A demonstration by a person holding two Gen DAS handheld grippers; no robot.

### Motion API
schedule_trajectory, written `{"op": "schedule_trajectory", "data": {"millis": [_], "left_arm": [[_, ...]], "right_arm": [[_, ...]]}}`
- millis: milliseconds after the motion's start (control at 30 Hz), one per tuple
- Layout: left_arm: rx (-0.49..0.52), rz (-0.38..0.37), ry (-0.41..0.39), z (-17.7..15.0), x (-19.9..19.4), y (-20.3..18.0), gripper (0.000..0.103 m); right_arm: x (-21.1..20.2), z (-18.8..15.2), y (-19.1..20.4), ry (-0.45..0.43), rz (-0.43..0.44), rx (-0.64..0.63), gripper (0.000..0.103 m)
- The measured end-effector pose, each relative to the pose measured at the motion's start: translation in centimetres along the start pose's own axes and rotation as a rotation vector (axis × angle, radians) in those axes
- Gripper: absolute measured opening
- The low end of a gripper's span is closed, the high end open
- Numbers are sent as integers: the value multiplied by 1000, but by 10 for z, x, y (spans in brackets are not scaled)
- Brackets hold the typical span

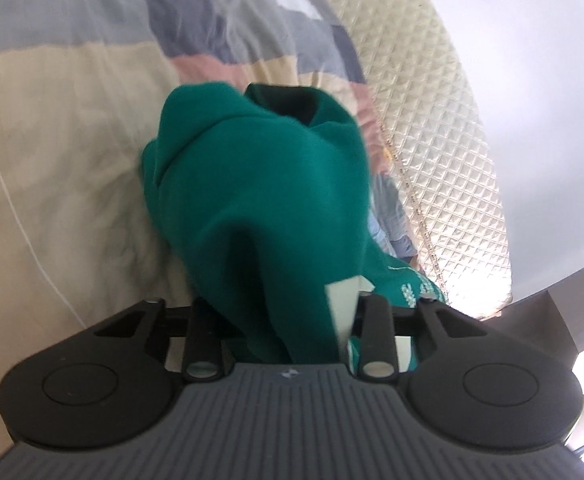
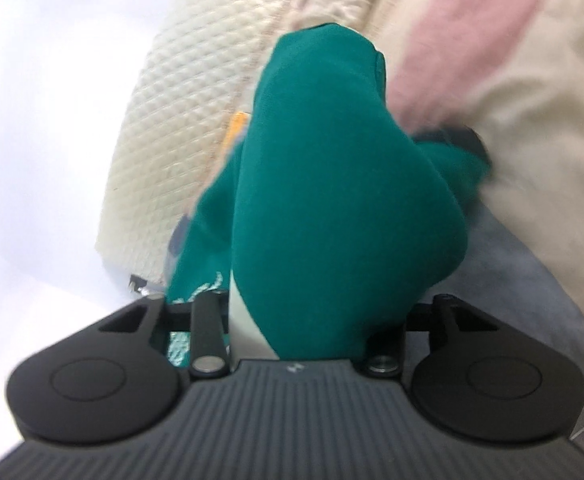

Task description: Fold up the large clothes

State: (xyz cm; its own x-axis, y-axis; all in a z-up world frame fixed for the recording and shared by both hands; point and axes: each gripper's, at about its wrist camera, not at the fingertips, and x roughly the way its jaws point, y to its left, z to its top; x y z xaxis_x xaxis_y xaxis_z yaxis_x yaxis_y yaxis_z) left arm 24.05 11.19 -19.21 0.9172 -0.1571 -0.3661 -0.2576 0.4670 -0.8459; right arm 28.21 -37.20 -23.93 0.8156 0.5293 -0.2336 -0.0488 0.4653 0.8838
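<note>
left tongs [image 1: 292, 320]: clamped on green garment [image 1: 260, 184], frame centre | right tongs [image 2: 296, 320]: apparently clamped on green garment [image 2: 332, 184], blurred | bed [image 1: 52, 184] behind

Bright, soft daylight; both fisheye views motion-blurred (right perhaps worse), edges bowed

One green garment [image 1: 260, 184], two grippers [image 1: 292, 320]
</note>
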Motion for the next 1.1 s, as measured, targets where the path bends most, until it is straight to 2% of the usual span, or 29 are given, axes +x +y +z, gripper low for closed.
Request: {"op": "schedule_trajectory", "data": {"millis": [100,200,333,433,500,567,633,667,733,833,933,1000,1100], "left_arm": [[47,-34,-45,2,-21,-13,25],[69,-56,-48,2,-41,-22,25],[20,-71,-5,-6,-62,-17,25],[-45,-80,28,-9,-65,-8,28],[-44,-60,47,-11,-64,-8,35],[-27,-32,71,-13,-59,-12,49],[-16,-3,89,-17,-54,-14,68],[0,17,100,-20,-52,-16,73],[32,67,121,-23,-41,-17,93],[28,94,141,-27,-26,-9,99],[-34,92,169,-30,-11,4,103],[-61,76,175,-29,1,8,103],[-44,74,163,-32,10,6,103]], "right_arm": [[-18,-5,21,-9,30,-56,39],[-43,-13,35,-13,53,-95,38],[-78,-12,42,-11,44,-111,38],[-87,-15,40,15,-15,-83,38],[-89,-18,34,28,-52,-72,38],[-92,-20,26,38,-76,-34,38],[-92,-20,17,43,-83,7,38],[-92,-21,15,45,-84,19,38],[-97,-23,14,49,-84,36,38],[-96,-25,15,51,-90,39,38],[-88,-21,12,53,-99,62,38],[-75,-15,6,49,-104,80,38],[-69,-15,4,43,-113,90,39]]}}
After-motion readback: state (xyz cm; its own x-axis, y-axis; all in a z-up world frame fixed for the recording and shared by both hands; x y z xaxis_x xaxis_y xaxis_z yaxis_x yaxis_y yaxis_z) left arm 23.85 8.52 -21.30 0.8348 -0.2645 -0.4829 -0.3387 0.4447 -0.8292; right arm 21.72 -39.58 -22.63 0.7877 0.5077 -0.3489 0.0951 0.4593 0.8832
